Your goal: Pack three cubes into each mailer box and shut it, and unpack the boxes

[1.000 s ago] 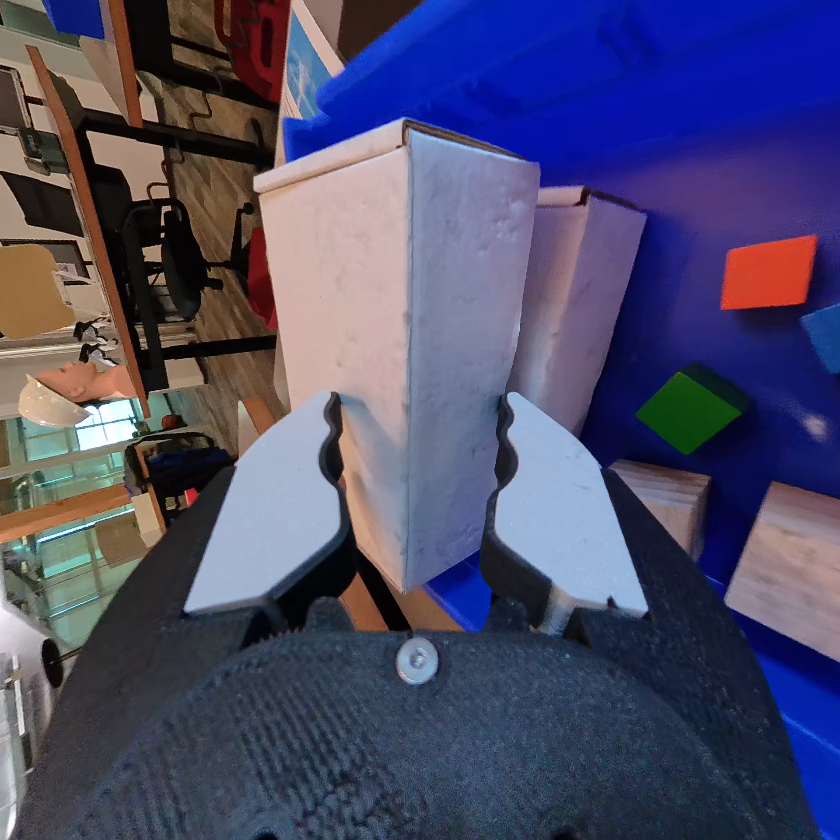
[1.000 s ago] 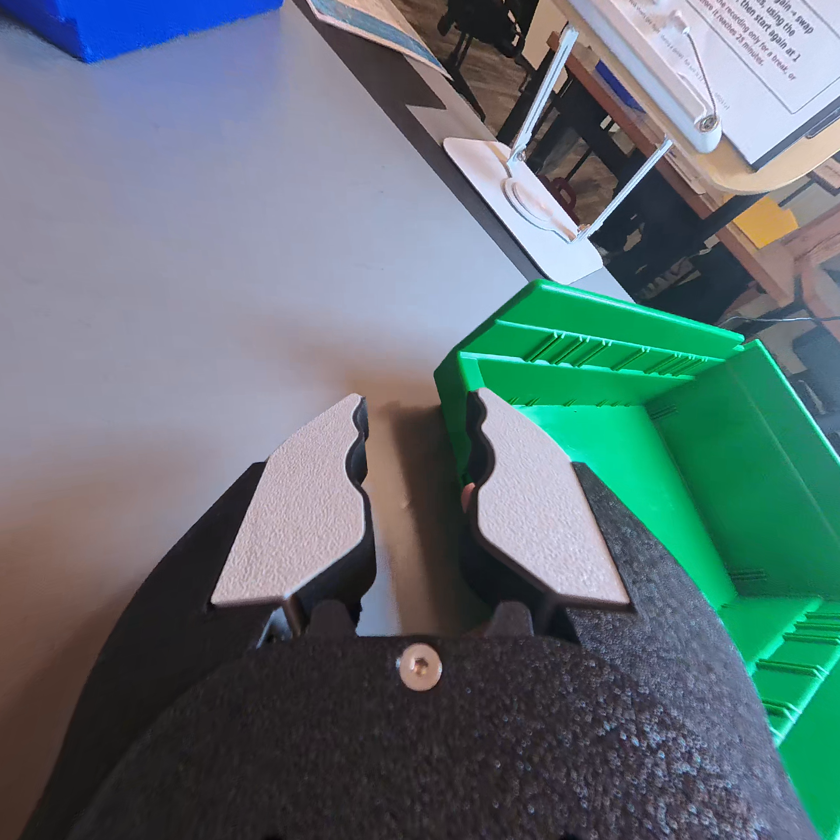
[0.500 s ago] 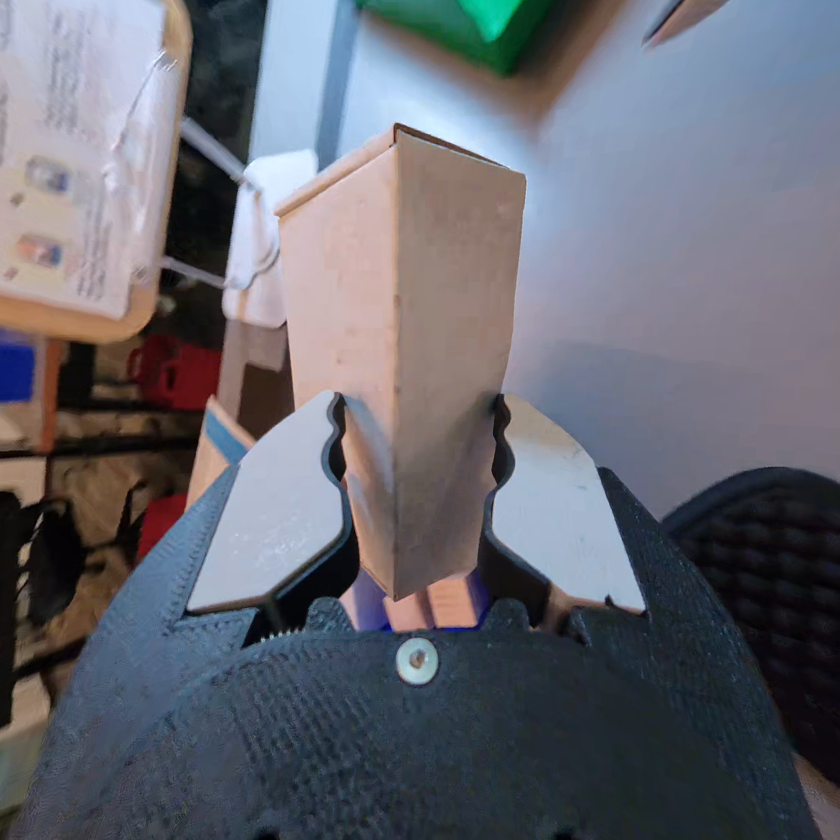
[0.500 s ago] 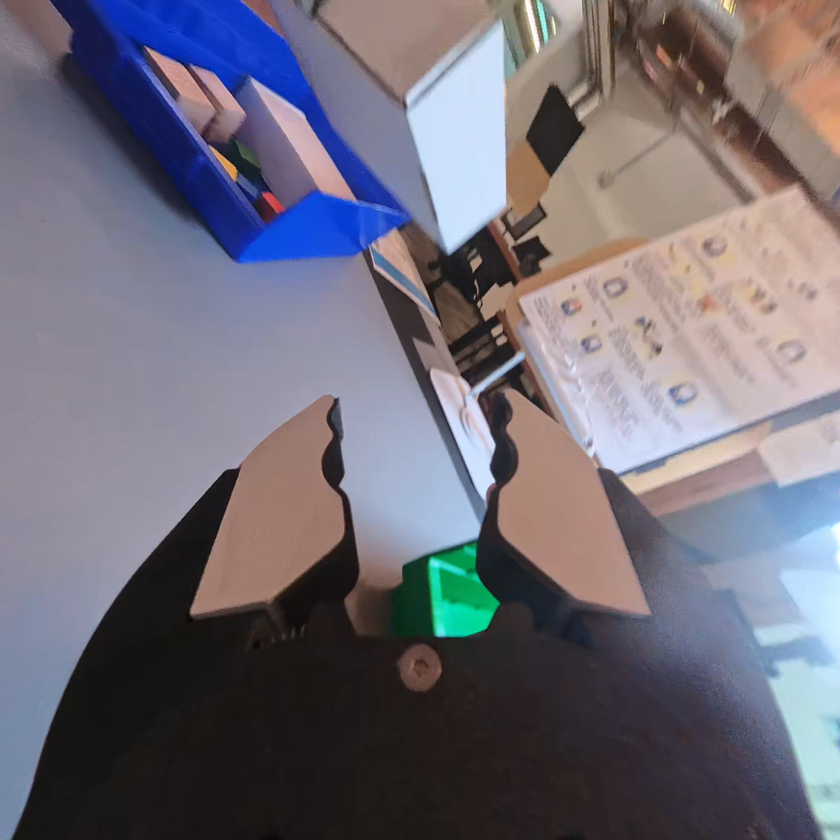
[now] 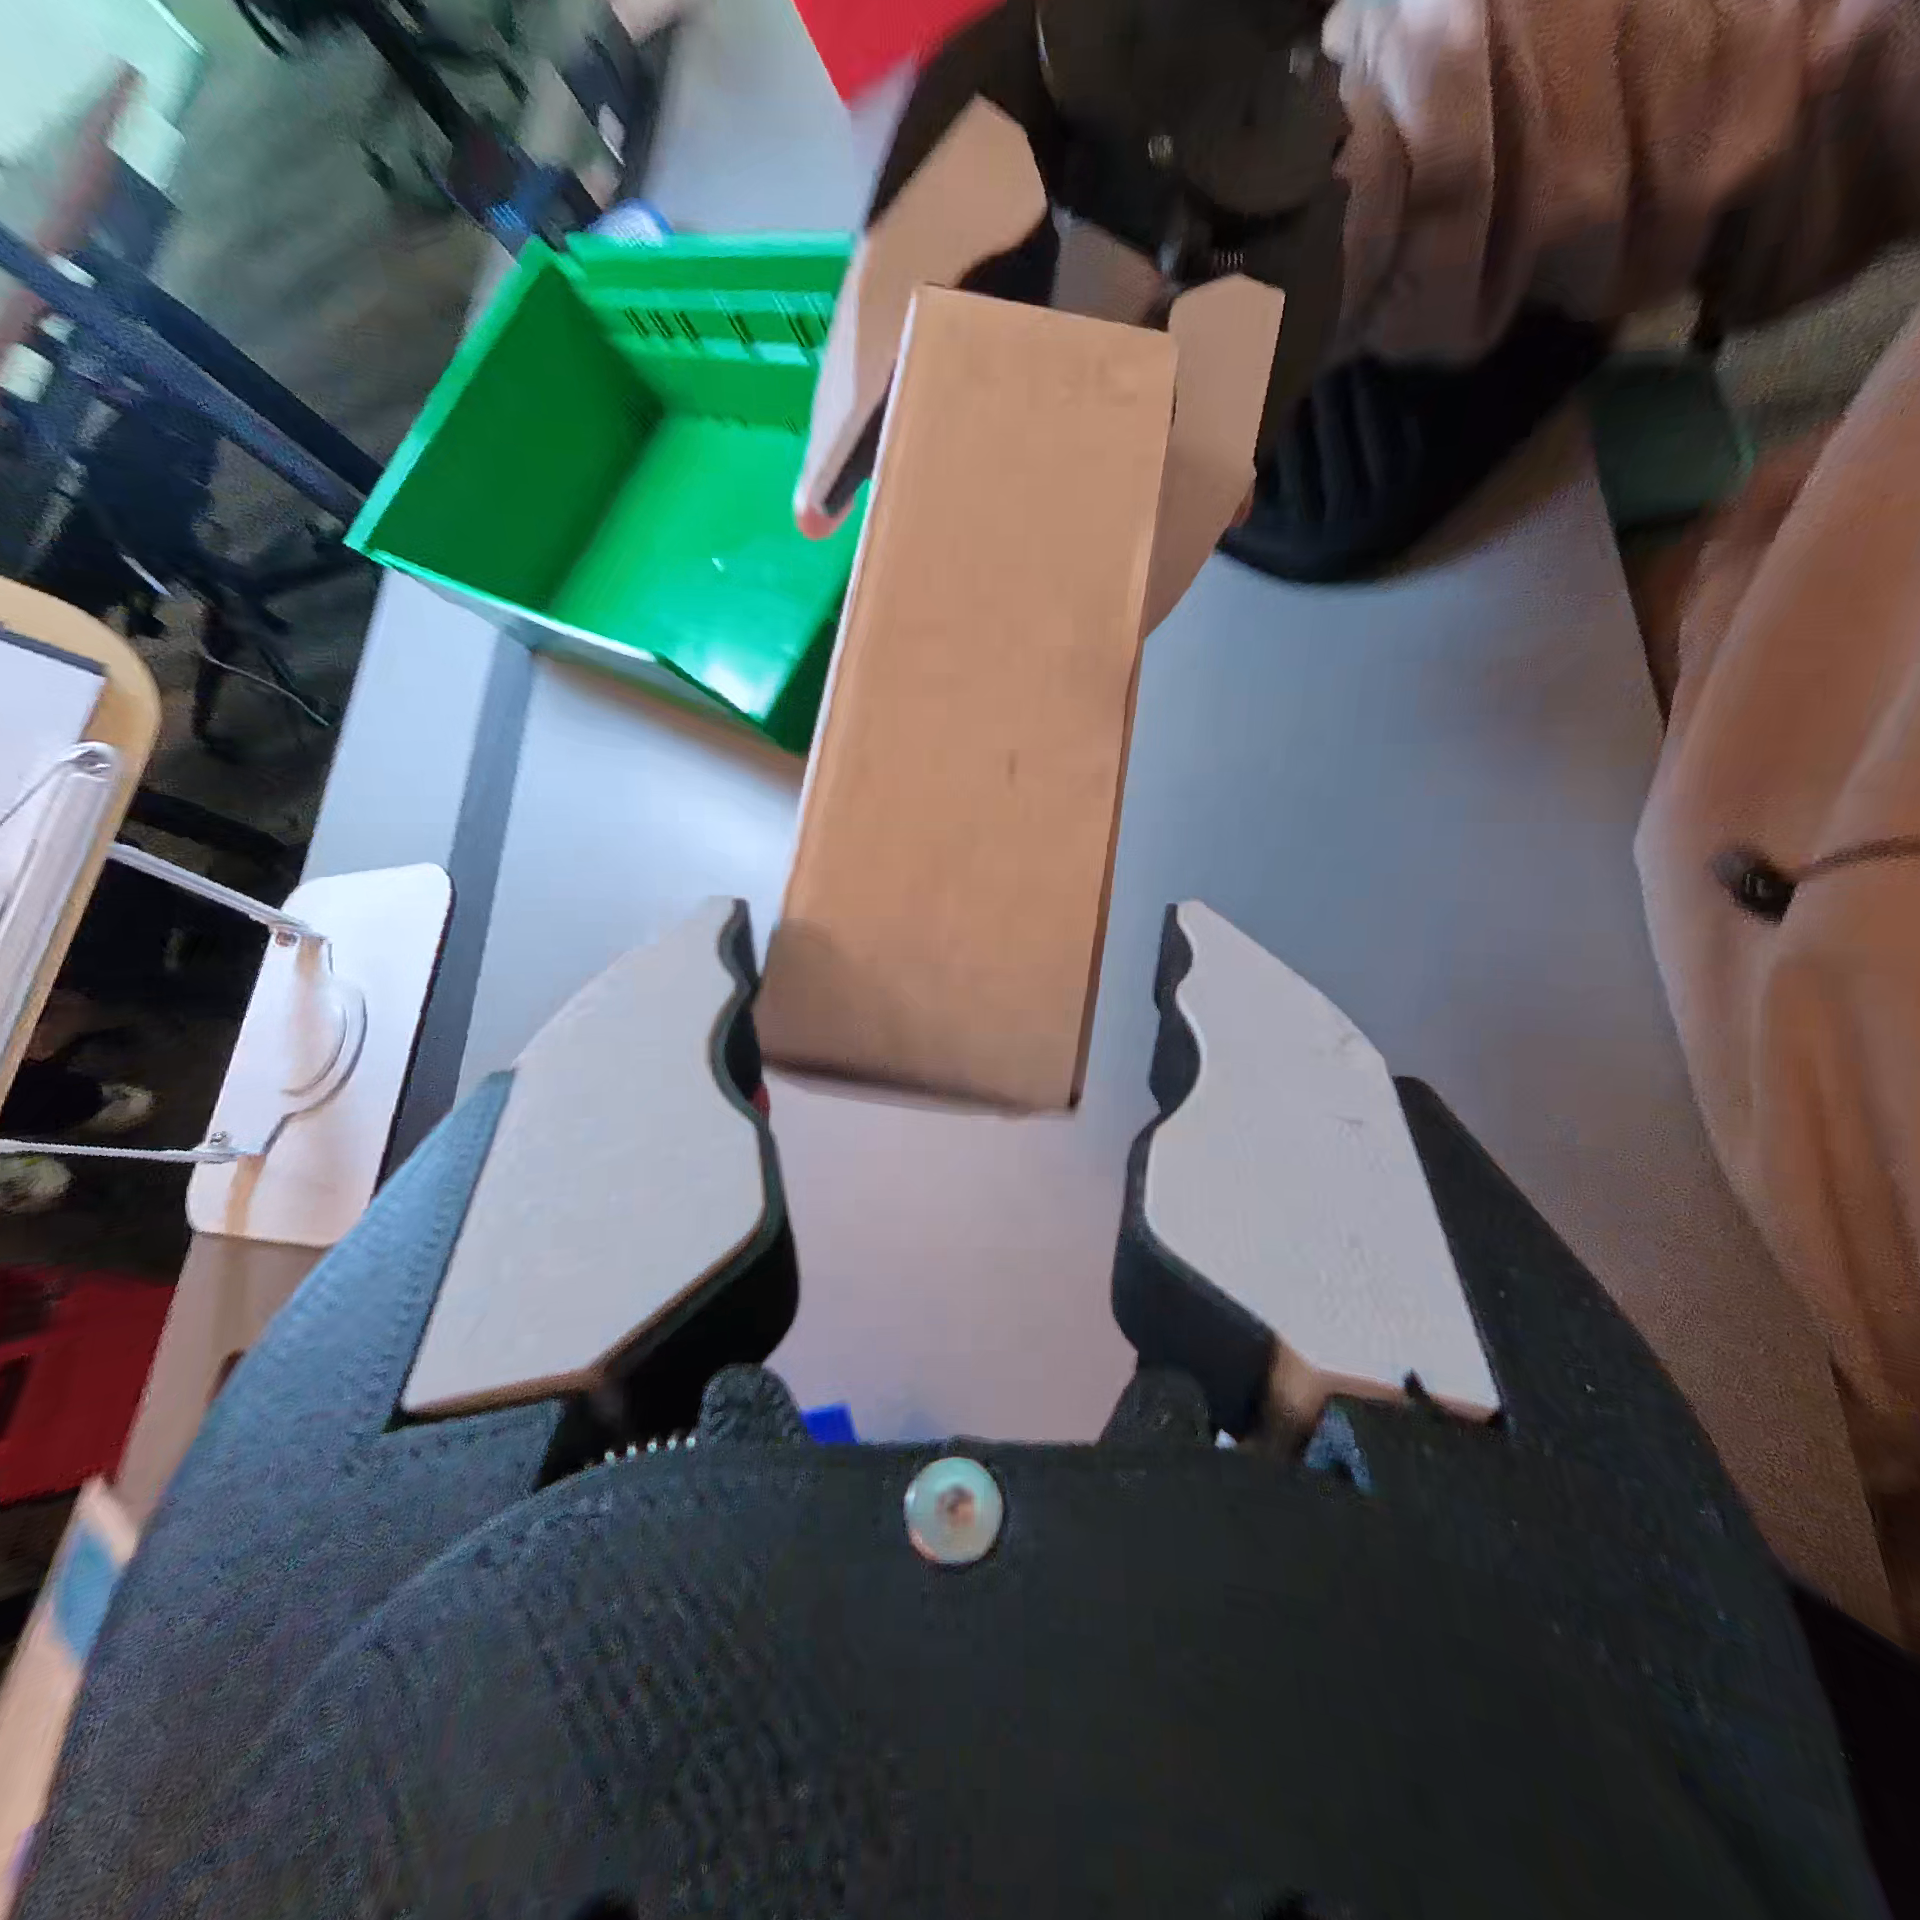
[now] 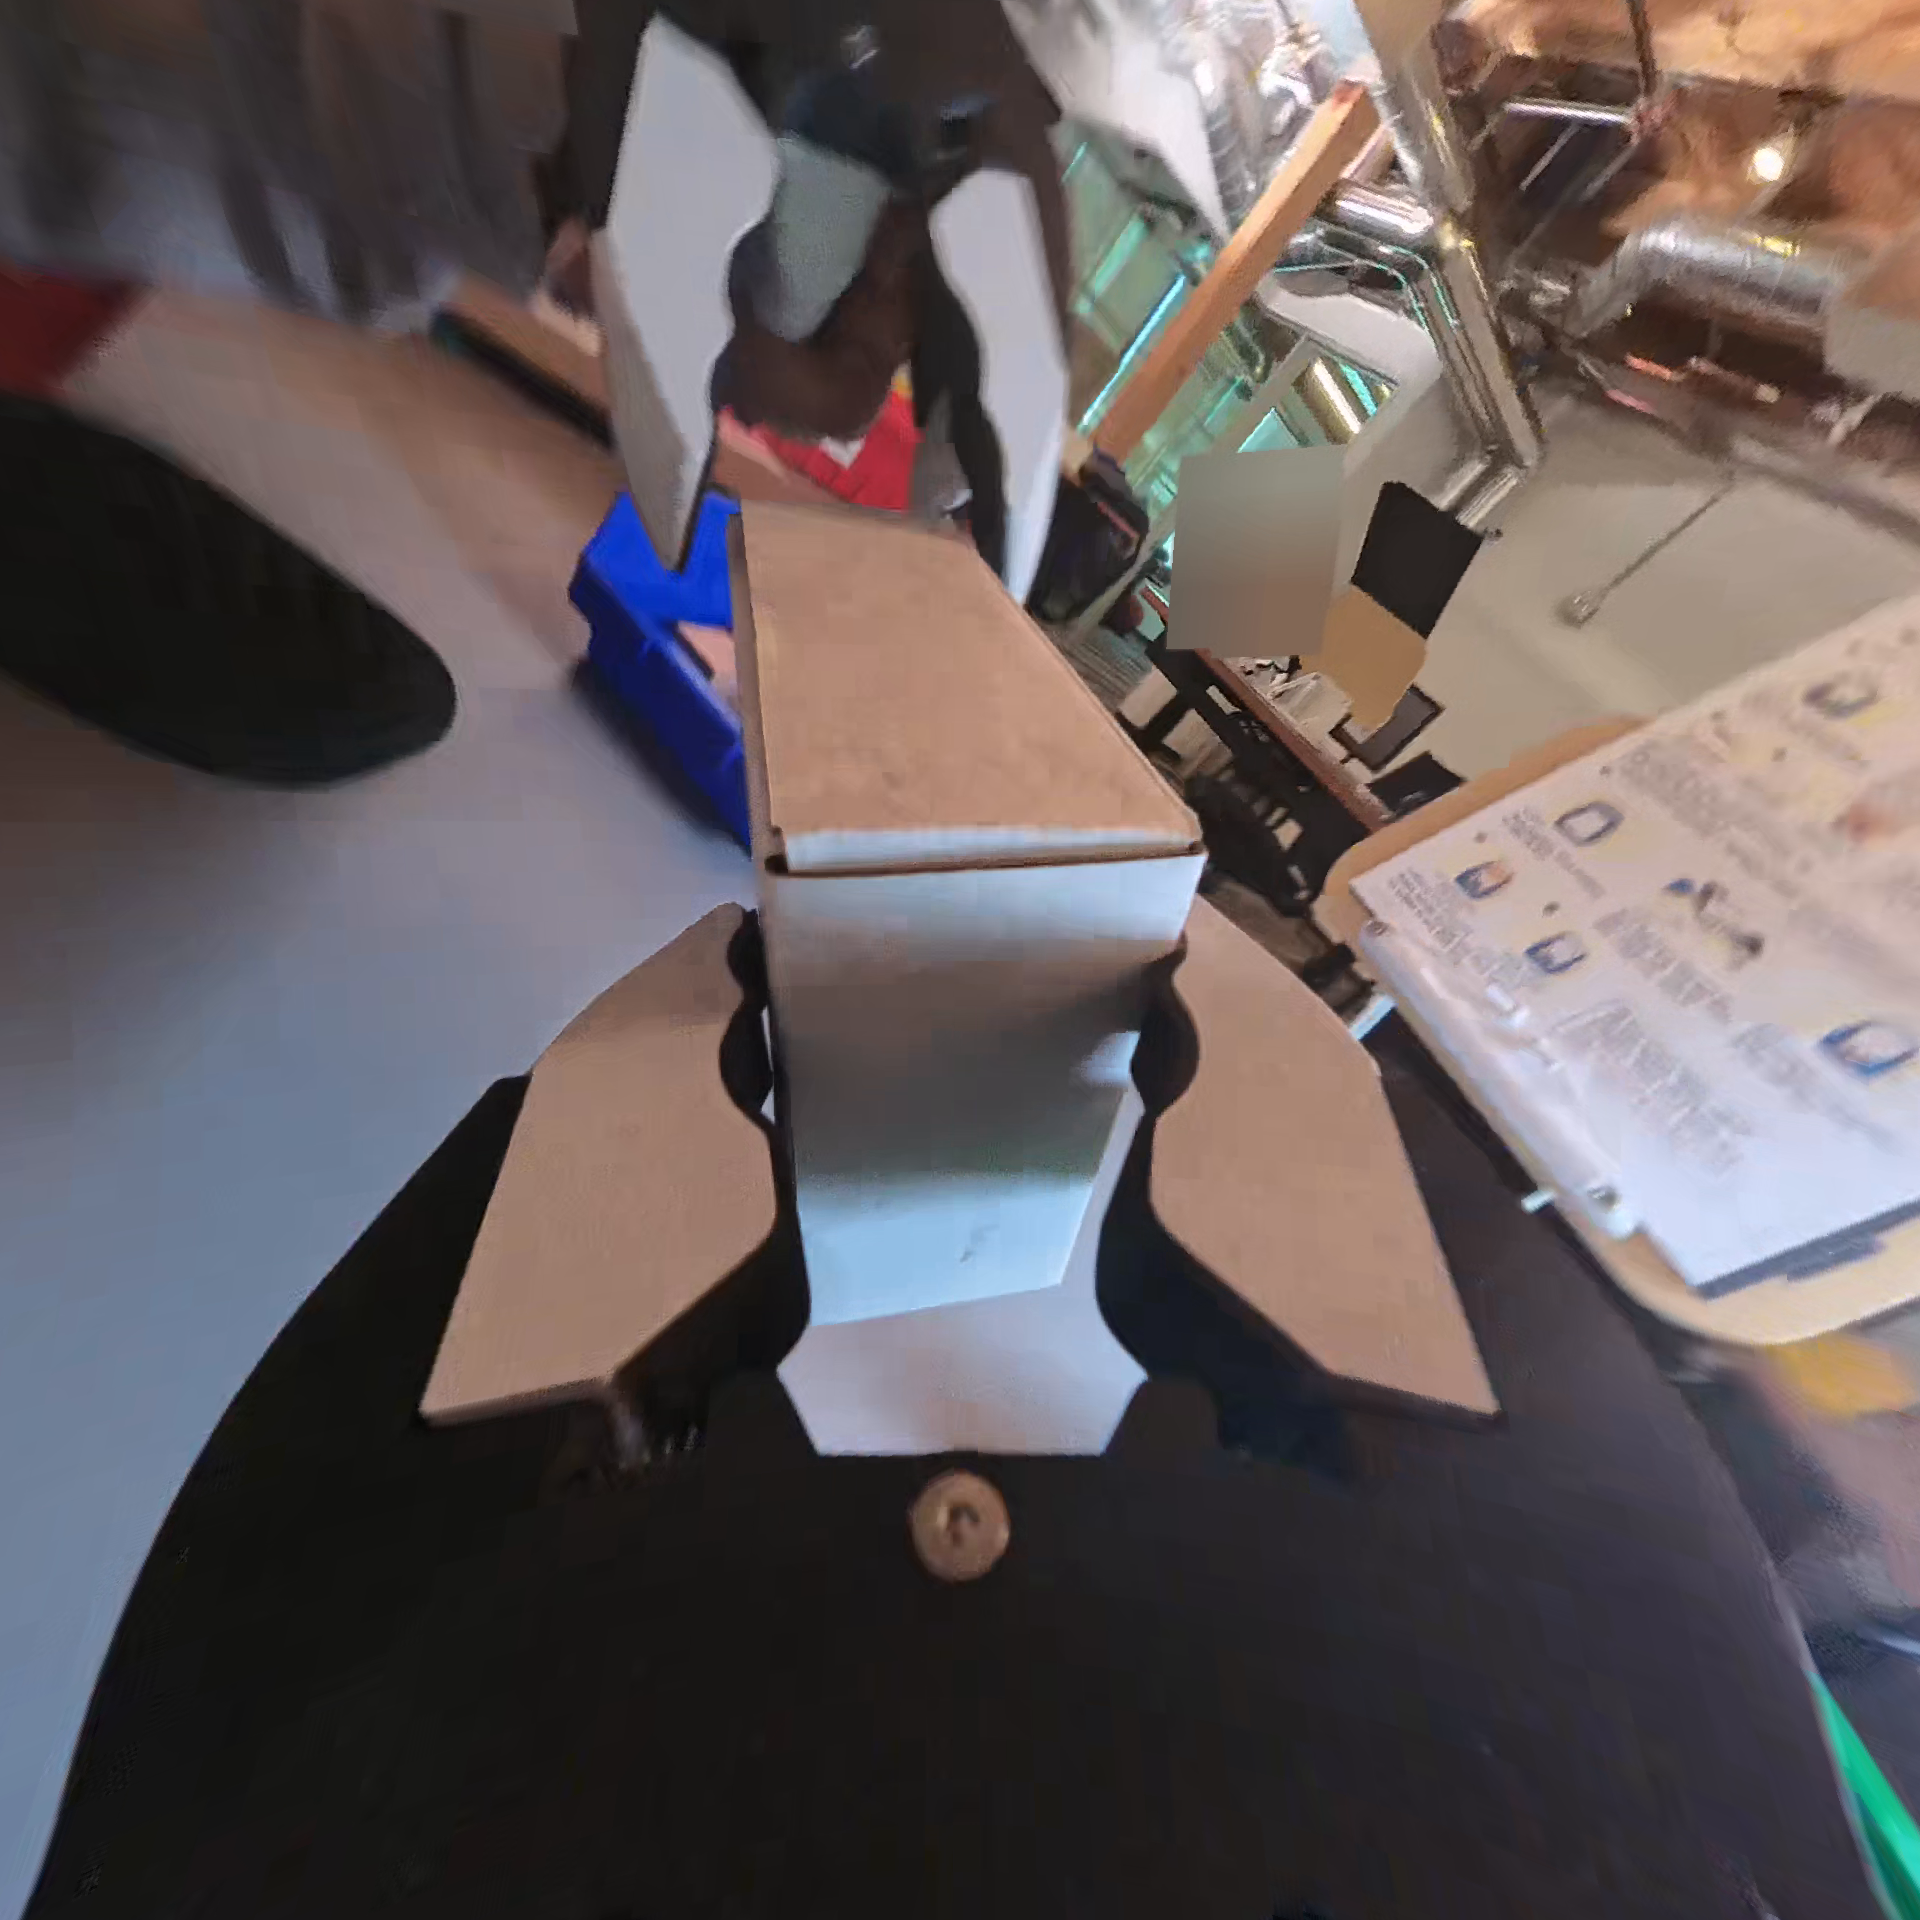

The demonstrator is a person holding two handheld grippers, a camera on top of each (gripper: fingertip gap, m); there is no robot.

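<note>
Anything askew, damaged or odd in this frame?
No damage shows. The closed brown cardboard mailer box sits off-centre in the open left hand-held gripper, against one finger with a gap at the other; only the right hand-held gripper clamps its far end.

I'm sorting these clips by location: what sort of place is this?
Probably a lab or workshop. On a grey table stand a green bin and a blue bin; behind are exposed metal ducts and a stand-held instruction sheet.

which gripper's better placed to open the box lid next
Probably left. The right gripper grips one end of the mailer box, while the left gripper is open at the other end, a gap beside one finger.
</note>
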